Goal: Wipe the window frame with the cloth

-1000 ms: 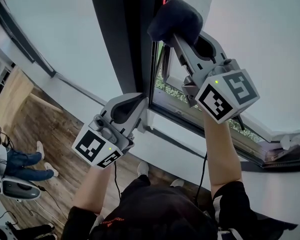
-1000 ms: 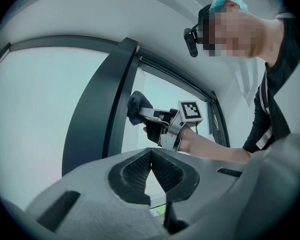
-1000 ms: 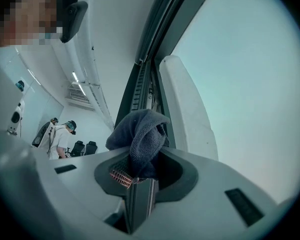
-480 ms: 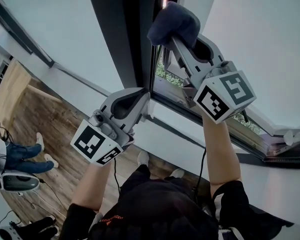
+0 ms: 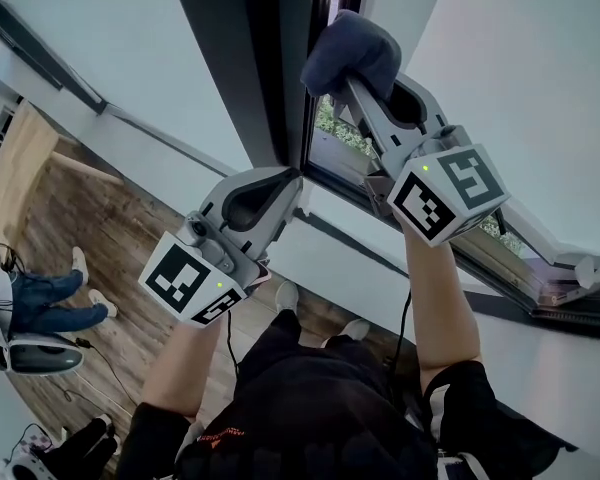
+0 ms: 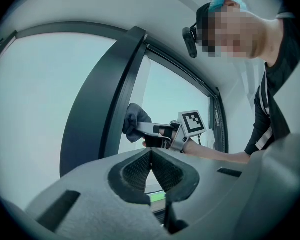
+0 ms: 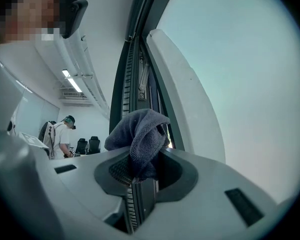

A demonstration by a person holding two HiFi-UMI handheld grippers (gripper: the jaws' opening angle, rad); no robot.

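Cloth (image 5: 348,53) has slid slightly down the frame (image 5: 270,58), pinched in right gripper (image 7: 140,166) fingers; left gripper (image 6: 151,156) fingers together, empty; wiping looks unfinished.

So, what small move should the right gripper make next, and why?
Probably slide the right gripper along the dark window frame: its fingers are shut on the cloth, which seems to touch the frame's inner edge.

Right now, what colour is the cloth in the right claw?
Dark blue-grey; the cloth shows best in the right gripper view.
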